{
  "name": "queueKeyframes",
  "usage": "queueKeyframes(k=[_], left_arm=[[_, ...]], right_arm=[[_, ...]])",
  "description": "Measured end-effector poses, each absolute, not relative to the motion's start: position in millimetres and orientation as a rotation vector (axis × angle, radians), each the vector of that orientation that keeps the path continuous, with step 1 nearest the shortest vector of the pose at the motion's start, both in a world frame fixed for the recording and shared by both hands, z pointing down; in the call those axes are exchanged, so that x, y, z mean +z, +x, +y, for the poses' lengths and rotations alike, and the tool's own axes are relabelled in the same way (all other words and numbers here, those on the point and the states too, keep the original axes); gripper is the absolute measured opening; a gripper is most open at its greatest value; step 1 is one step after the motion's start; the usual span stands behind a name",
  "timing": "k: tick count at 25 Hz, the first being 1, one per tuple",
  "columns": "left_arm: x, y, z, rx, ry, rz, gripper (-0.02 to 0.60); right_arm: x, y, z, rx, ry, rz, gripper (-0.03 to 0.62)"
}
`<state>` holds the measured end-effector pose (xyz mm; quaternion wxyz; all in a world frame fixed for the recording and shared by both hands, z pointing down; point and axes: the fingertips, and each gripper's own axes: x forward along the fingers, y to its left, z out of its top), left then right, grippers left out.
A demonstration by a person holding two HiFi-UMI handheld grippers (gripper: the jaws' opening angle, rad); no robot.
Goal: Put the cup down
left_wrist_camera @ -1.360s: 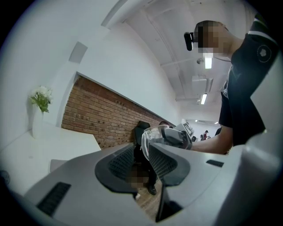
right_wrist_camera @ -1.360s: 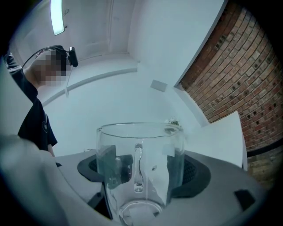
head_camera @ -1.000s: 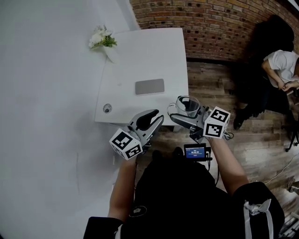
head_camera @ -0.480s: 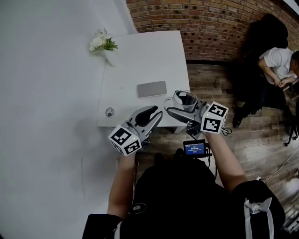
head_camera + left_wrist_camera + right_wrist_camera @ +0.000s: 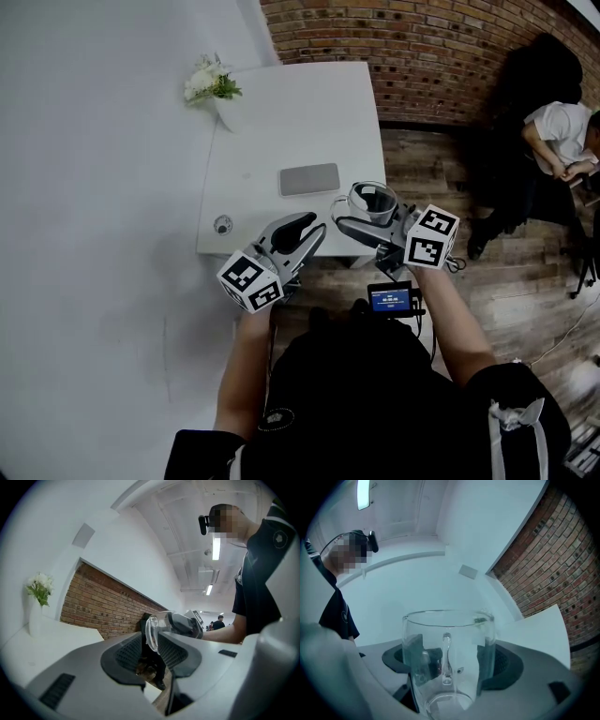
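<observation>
A clear glass cup (image 5: 374, 199) with a handle is held upright in my right gripper (image 5: 367, 214), over the near right corner of the white table (image 5: 300, 112). The right gripper view shows the cup (image 5: 447, 658) filling the space between the two dark pads, and the gripper (image 5: 447, 665) is shut on it. My left gripper (image 5: 314, 234) hovers at the table's near edge, left of the cup, with nothing in it. In the left gripper view a narrow gap shows between the pads of this gripper (image 5: 150, 656). The cup (image 5: 157, 629) appears just beyond them.
A flat grey rectangular pad (image 5: 308, 179) lies on the table just beyond the cup. A small round fitting (image 5: 222, 224) sits near the left front corner. White flowers in a vase (image 5: 213, 82) stand at the far left corner. A seated person (image 5: 561, 127) is at the right, by the brick wall.
The right gripper with the cup has edged slightly forward and left, closer to the grey pad. The left gripper has hardly moved.
</observation>
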<state>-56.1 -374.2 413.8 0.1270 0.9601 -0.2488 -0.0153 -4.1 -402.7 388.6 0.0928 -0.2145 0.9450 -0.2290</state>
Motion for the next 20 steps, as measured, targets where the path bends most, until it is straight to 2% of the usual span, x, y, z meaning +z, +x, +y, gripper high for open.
queueKeyframes(k=[13, 20], left_arm=[[413.5, -58.3, -387.0, -0.056, 2.748, -0.826, 0.112], [427.0, -79.3, -415.2, -0.09, 2.708, -0.887, 0.104]], right_arm=[[420.7, 1.6, -425.0, -0.789, -0.624, 2.849, 0.416], [480.6, -21.0, -484.4, -0.742, -0.714, 2.959, 0.416]])
